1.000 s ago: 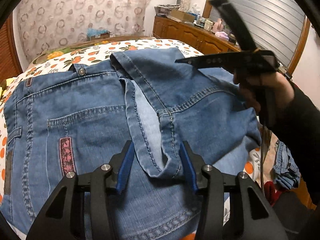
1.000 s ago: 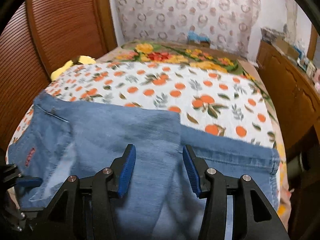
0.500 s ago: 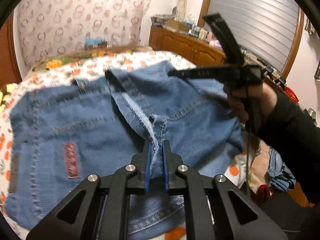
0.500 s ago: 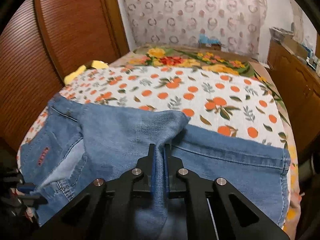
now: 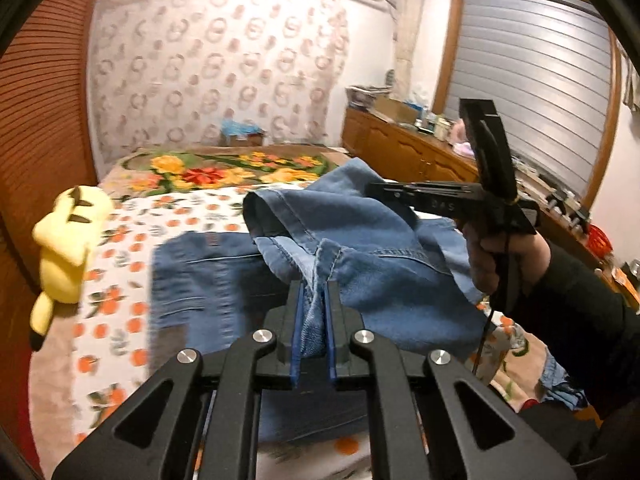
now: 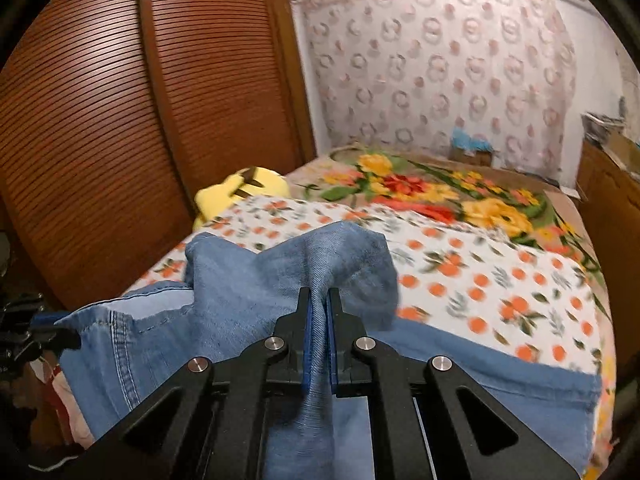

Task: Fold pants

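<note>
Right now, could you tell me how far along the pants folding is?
Early on. Both grips look made: the left gripper and the right gripper are each shut on the jeans, lifting one part off the bed. No fold is laid flat yet.

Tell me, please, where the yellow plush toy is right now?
The yellow plush toy lies at the left edge of the bed, against the wooden louvred doors, left of the jeans.
</note>
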A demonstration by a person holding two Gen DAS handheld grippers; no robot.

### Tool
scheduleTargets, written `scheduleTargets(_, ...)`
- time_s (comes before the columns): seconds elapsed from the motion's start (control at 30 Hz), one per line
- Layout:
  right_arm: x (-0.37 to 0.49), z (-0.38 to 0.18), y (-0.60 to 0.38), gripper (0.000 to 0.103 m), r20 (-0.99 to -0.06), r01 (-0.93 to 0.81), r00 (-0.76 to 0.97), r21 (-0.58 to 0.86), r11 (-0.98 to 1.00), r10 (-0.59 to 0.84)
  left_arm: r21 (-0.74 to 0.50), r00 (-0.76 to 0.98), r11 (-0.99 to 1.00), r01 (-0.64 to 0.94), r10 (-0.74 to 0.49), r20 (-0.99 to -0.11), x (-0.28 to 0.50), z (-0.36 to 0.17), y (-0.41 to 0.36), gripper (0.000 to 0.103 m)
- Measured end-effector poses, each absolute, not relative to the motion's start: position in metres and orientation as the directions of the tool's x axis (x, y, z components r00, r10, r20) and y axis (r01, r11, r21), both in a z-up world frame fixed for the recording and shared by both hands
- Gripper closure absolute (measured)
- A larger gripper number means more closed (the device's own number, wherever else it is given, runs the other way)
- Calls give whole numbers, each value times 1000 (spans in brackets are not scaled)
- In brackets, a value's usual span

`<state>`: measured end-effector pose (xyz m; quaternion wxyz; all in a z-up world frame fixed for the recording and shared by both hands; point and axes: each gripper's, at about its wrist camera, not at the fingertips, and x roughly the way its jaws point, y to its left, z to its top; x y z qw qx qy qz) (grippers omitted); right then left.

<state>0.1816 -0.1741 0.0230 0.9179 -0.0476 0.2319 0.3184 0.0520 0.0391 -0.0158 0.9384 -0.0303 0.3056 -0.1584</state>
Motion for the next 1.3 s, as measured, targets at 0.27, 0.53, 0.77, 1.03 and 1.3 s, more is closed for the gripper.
scheduleTargets(0.27, 193, 14, -144, 97, -445, -654, 665, 42, 756, 600, -148, 797, 971, 187, -238, -555, 38, -16, 76, 92)
scheduleTargets(0.53, 208, 5, -132, 91, -497, -654, 644, 36, 755, 582, -141, 762, 980, 137, -195, -617, 44, -38, 98, 92)
scheduleTargets(0.77, 213, -10, -154, 56, -541, -621, 646, 37, 783, 538, -156, 692, 982, 109, -188, -697, 55, -74, 103, 75)
scheduleTargets(1.03, 182, -22, -173, 56, -591, -600, 650, -13, 800, 478, -146, 709, 984, 106, -178, -683, 66, -73, 100, 55)
scheduleTargets(1.3, 158, -33, -173, 56, -604, -568, 668, -37, 822, 434, -143, 670, 979, 145, -203, -714, 88, -89, 80, 55)
